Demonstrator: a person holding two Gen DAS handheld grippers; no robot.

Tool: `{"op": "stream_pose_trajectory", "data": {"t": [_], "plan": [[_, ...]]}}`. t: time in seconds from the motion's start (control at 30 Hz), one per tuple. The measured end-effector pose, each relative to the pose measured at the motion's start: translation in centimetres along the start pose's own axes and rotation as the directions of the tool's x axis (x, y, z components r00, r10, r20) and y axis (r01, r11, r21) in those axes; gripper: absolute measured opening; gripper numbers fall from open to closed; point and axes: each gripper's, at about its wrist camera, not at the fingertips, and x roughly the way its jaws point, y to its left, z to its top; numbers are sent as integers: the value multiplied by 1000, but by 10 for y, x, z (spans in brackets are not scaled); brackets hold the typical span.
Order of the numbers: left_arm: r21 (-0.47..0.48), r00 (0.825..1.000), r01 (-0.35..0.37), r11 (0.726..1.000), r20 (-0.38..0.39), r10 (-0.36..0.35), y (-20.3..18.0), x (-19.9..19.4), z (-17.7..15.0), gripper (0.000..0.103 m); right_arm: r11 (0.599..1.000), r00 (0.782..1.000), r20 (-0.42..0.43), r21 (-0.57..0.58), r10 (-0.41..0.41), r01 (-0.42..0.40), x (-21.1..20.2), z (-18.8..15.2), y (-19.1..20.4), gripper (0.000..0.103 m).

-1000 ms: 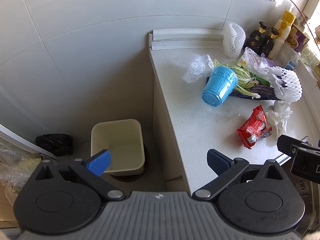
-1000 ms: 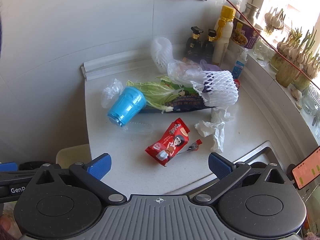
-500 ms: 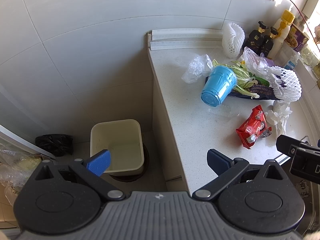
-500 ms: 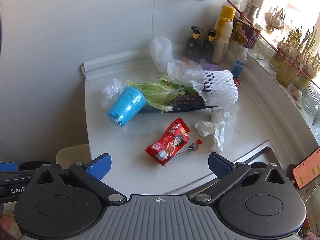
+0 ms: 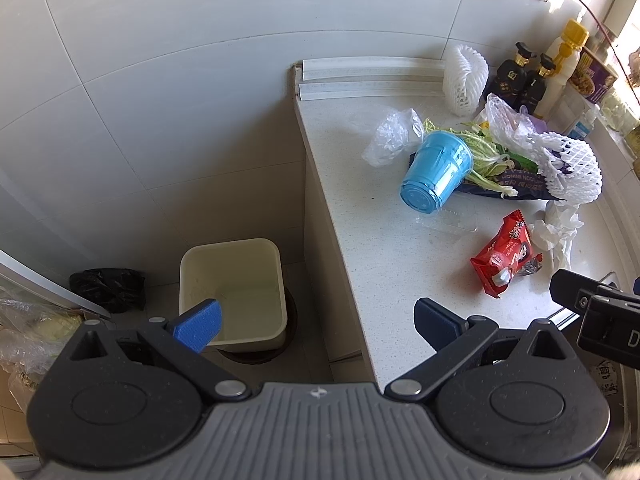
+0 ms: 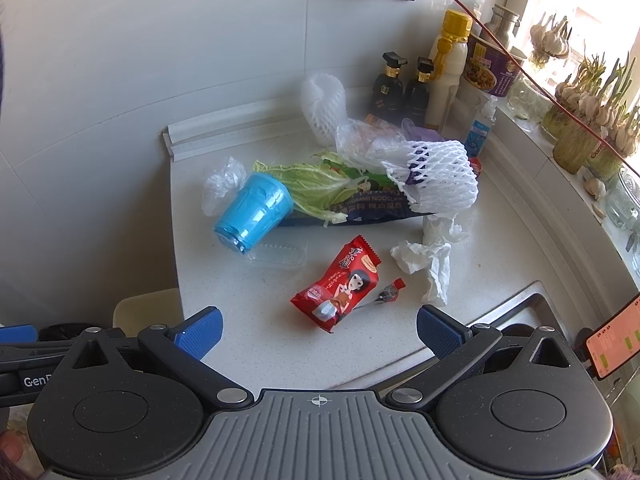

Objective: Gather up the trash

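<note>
Trash lies on the white counter point(image 6: 240, 292): a tipped blue plastic cup point(image 6: 253, 211), a red snack wrapper point(image 6: 338, 284), crumpled white tissue point(image 6: 430, 258), a white foam net point(image 6: 438, 178), cabbage leaves point(image 6: 316, 188) on a dark noodle packet and a clear plastic bag point(image 6: 222, 188). My right gripper point(image 6: 318, 330) is open and empty, just in front of the wrapper. My left gripper point(image 5: 316, 320) is open and empty, above the counter's left edge. A cream bin point(image 5: 232, 288) stands on the floor below. The cup point(image 5: 436, 178) and wrapper point(image 5: 504, 258) also show in the left wrist view.
Sauce bottles point(image 6: 404, 84), a yellow-capped bottle point(image 6: 448, 68) and an instant noodle cup point(image 6: 488, 68) stand at the back wall. Garlic sprouts point(image 6: 580, 136) line the windowsill. A sink edge point(image 6: 532, 300) is at front right. A black bag point(image 5: 108, 288) lies on the floor.
</note>
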Motion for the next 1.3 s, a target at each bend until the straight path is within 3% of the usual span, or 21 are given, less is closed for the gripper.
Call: {"op": "stream_pose_trajectory", "data": {"t": [1.3], "plan": [[-1,1000,-15,1000,0,15,-4,9,2,103,999,1000,-7,-30,25,-25,13,7,-2,103]]}}
